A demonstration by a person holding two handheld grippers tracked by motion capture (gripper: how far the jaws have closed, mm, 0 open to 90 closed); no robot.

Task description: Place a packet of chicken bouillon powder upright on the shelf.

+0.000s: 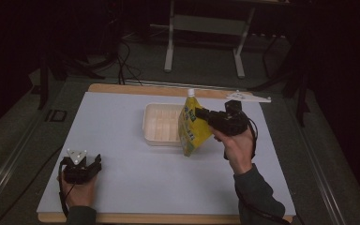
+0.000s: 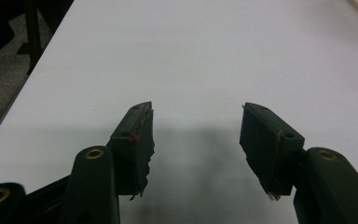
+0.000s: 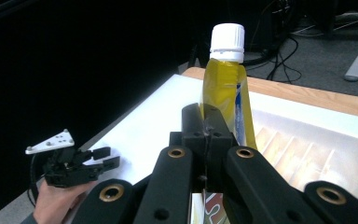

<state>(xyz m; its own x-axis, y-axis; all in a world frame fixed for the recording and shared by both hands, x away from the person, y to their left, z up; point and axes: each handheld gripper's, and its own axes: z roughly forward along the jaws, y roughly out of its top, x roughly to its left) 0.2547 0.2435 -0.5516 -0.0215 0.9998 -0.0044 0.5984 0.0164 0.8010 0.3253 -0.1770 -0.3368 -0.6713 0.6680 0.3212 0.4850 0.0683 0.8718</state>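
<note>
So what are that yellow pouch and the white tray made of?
The yellow pouch looks like flexible printed plastic film, glossy and creased, with a hard white ribbed screw cap. The white tray seems thin moulded plastic, matte, with ribs pressed into its floor.

text: none legible | yellow pouch: print too blurred

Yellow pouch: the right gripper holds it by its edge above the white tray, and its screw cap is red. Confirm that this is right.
Not quite: the cap is white, not red, as the right gripper view shows. The rest stands: the right gripper is shut on the edge of the yellow pouch, with its white cap on top, held above the white tray.
</note>
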